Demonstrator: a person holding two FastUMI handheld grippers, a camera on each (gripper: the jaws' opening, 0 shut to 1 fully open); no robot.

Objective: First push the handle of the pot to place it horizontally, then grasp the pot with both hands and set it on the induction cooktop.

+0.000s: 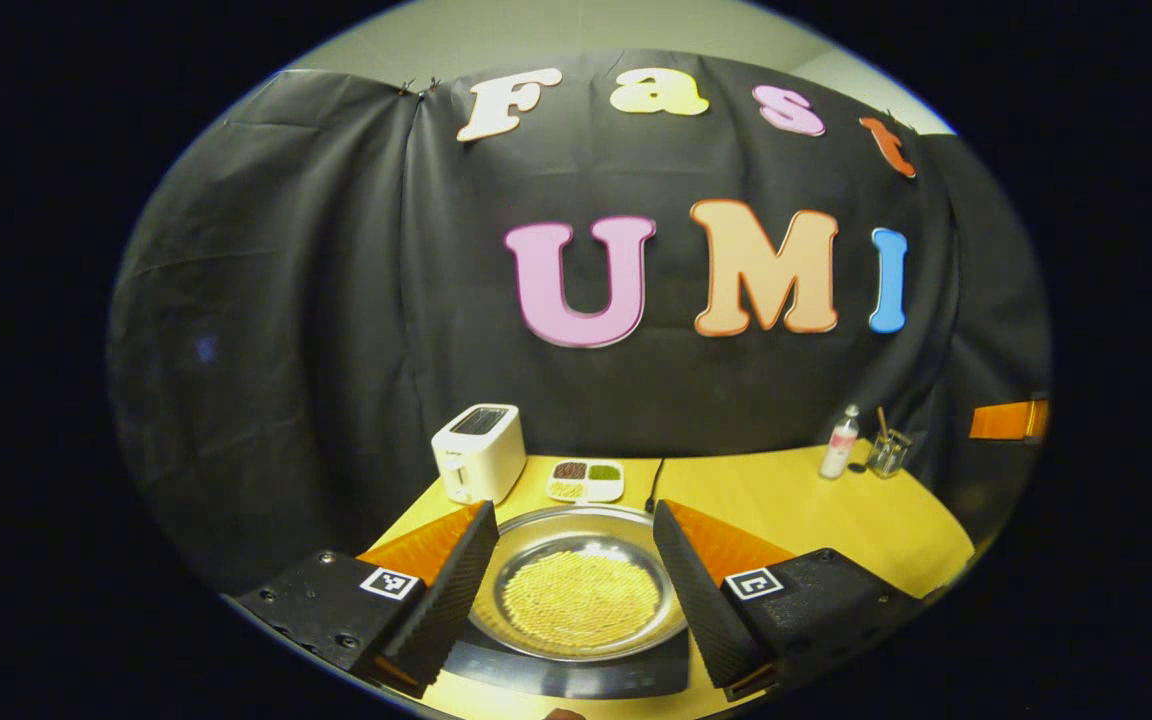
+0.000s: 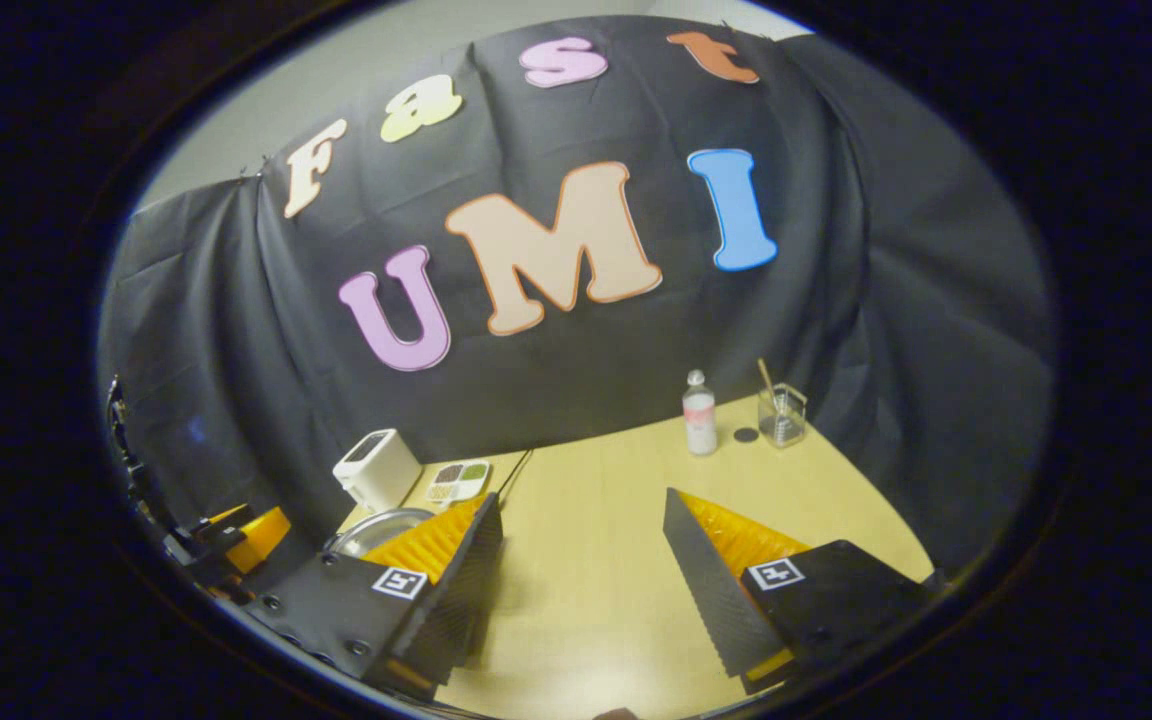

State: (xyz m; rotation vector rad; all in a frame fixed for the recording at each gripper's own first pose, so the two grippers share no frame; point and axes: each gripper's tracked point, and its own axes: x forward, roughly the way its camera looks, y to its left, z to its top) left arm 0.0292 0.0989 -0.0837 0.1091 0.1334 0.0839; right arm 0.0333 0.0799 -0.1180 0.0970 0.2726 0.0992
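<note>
My left hand-held gripper [image 1: 571, 590]: fingers wide apart, holding nothing, over the pot [image 1: 578, 590] | pot sits on the cooktop [image 1: 576, 675], near bench [image 1: 786, 510] edge | my right hand-held gripper [image 2: 581, 590]: wide open, empty, above bare bench | toaster [image 1: 478, 452] and snack tray [image 1: 586, 481] behind pot

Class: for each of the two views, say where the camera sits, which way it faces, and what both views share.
Left gripper view: rides the left hand-held gripper, facing the booth wall, looking down on the pot between its open fingers.
Right gripper view: rides the right hand-held gripper, open over bare table.
Shared: toaster, divided dish, bottle, glass cup.
</note>
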